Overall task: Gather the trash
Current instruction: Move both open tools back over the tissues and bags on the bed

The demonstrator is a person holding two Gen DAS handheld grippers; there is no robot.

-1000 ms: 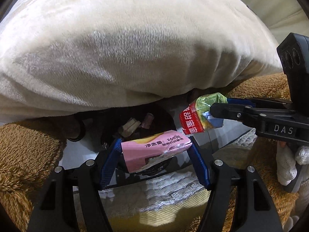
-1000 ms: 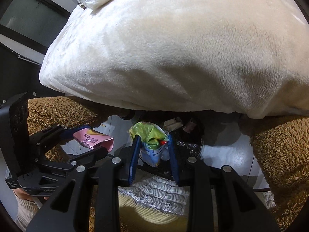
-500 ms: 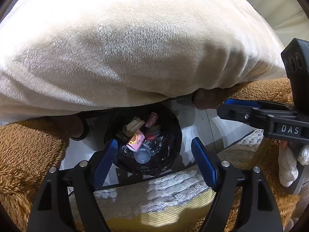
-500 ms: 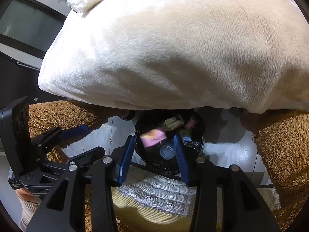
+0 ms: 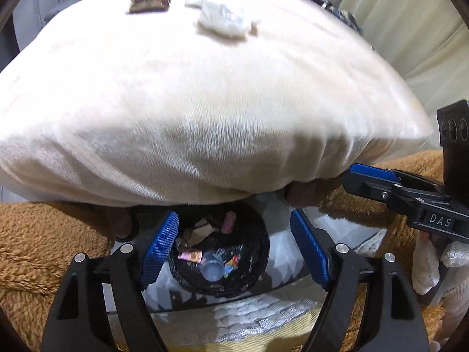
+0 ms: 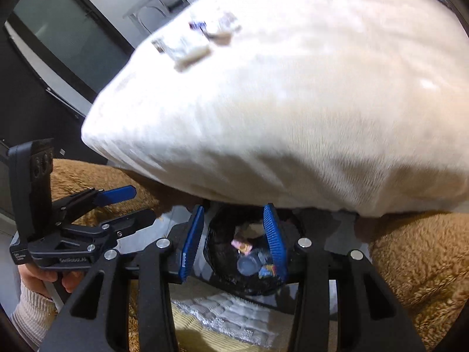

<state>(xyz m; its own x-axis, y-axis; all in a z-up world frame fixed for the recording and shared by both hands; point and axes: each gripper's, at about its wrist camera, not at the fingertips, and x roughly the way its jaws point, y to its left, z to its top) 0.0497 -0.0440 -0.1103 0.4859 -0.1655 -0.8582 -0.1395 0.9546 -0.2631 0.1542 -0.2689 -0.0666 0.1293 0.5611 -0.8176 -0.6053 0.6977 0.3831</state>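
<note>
A black-lined bin (image 5: 252, 252) stands on the floor under the edge of a cream cushion (image 5: 205, 102). In it lie a pink wrapper (image 5: 190, 255), a red and green wrapper (image 5: 231, 264) and a clear cup (image 5: 212, 268). My left gripper (image 5: 234, 249) hangs open above the bin, nothing between its blue pads. My right gripper (image 6: 233, 243) is open over the same bin (image 6: 222, 267), also empty; it shows at the right of the left wrist view (image 5: 348, 180). On top of the cushion lie a brown wrapper (image 5: 148, 1) and crumpled white paper (image 5: 222, 22).
Brown fluffy fabric (image 5: 44, 234) flanks the bin on both sides. A quilted mat (image 5: 249, 314) lies below the grippers. A gloved hand (image 5: 431, 267) holds the right gripper. Dark glass panels (image 6: 58, 38) stand at the far left in the right wrist view.
Both grippers opened and let their wrappers fall into the bin. Both then rose and tipped up, so the cushion's top with its litter came into view.
</note>
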